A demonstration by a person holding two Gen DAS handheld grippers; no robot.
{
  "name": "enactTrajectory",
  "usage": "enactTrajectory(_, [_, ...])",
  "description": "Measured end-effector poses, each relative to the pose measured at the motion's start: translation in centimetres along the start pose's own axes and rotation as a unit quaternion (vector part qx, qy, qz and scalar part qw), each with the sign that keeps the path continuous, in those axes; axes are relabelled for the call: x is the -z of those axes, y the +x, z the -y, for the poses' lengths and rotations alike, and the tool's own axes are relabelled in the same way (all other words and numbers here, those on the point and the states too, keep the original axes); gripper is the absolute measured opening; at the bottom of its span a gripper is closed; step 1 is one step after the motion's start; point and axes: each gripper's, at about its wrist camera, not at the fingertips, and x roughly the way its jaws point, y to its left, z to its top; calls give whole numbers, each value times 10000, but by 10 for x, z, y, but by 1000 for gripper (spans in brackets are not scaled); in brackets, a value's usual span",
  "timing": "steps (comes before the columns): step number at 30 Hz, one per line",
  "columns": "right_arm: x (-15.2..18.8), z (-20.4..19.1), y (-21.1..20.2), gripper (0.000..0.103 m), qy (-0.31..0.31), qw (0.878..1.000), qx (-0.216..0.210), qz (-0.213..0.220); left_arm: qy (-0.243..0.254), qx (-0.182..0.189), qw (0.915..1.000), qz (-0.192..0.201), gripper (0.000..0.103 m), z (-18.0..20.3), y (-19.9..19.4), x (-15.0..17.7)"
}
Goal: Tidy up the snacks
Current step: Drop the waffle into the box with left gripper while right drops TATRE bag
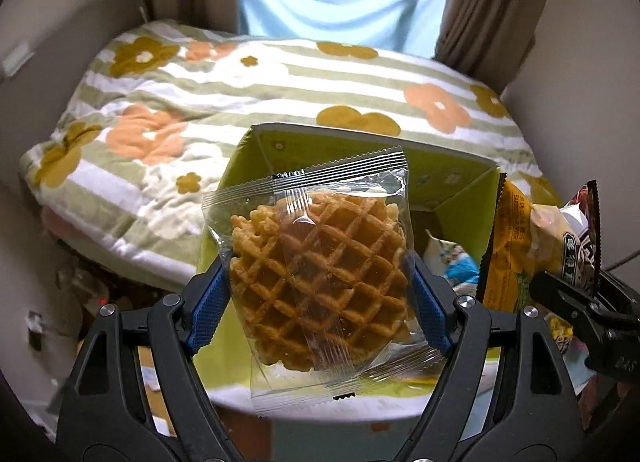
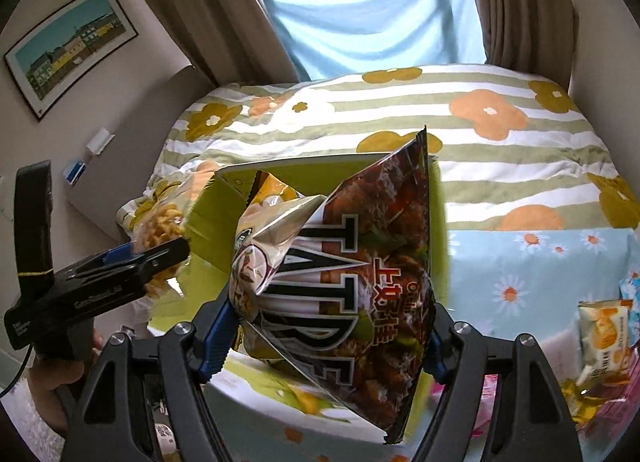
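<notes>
My left gripper [image 1: 320,286] is shut on a clear-wrapped waffle biscuit [image 1: 320,278] and holds it above the near edge of the open green box [image 1: 452,178]. My right gripper [image 2: 328,326] is shut on a dark brown snack bag [image 2: 360,274] together with a yellow bag [image 2: 272,190] behind it, over the same green box [image 2: 208,222]. In the left wrist view the right gripper [image 1: 576,302] and its bags [image 1: 520,246] show at the right. In the right wrist view the left gripper [image 2: 132,258] and waffle [image 2: 160,226] show at the left.
The box stands by a bed with a striped floral quilt [image 1: 200,102]. A wrapped snack [image 1: 448,258] lies inside the box. More snack packets [image 2: 604,338] lie on a blue daisy cloth [image 2: 520,262] at the right. Curtains [image 2: 520,2] hang behind.
</notes>
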Motion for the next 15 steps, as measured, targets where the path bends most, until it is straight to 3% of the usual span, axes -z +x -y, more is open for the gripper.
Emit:
enactTrajectory(8, [-6, -7, 26, 72, 100, 9994, 245, -237, 50, 331, 9983, -473, 82, -12, 50, -13])
enactTrajectory(10, [-7, -3, 30, 72, 156, 9994, 202, -252, 22, 387, 9976, -582, 100, -13, 57, -14])
enactTrajectory(11, [-6, -1, 32, 72, 187, 9993, 167, -275, 5, 341, 9978, -577, 103, -15, 58, -14])
enactTrajectory(15, [-8, 4, 38, 73, 230, 9990, 198, -323, -200, 428, 9975, -516, 103, -24, 53, -5])
